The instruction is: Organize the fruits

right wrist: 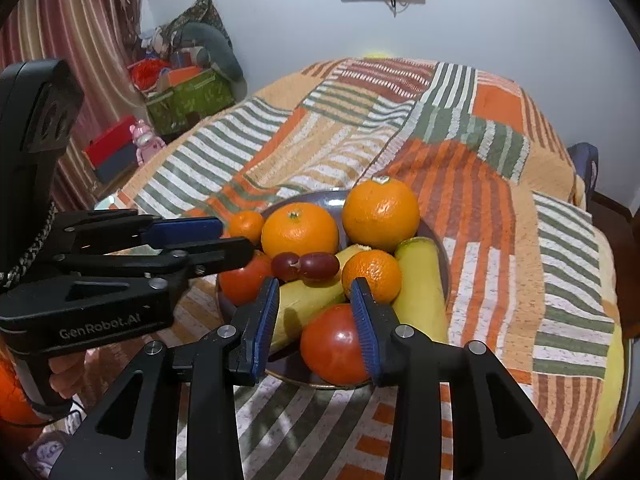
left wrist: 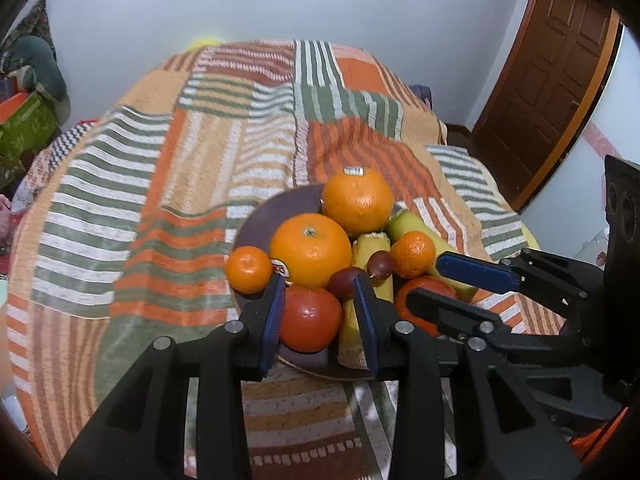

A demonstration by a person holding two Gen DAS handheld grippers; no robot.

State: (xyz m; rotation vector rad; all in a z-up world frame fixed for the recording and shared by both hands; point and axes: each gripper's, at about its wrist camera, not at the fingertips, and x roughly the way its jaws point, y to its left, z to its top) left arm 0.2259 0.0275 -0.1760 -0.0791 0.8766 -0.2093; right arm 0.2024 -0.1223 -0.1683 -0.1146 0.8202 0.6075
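Observation:
A dark plate (left wrist: 256, 220) (right wrist: 442, 256) on a striped cloth holds two big oranges (left wrist: 310, 248) (left wrist: 357, 199), two small mandarins (left wrist: 248, 269) (left wrist: 413, 253), two red tomatoes (left wrist: 308, 318) (right wrist: 332, 344), two dark grapes (right wrist: 306, 265) and yellow bananas (right wrist: 420, 288). My left gripper (left wrist: 320, 312) is open, its jaws either side of the left tomato (right wrist: 244, 280). My right gripper (right wrist: 316, 312) is open just above the right tomato (left wrist: 424, 286) and a banana (right wrist: 308, 304). Neither holds anything.
The striped orange, green and white cloth (left wrist: 160, 200) covers a round table. Boxes and cushions (right wrist: 188, 92) stand at the far left by a curtain. A brown door (left wrist: 552, 72) is at the right. A chair back (right wrist: 584, 160) shows behind the table.

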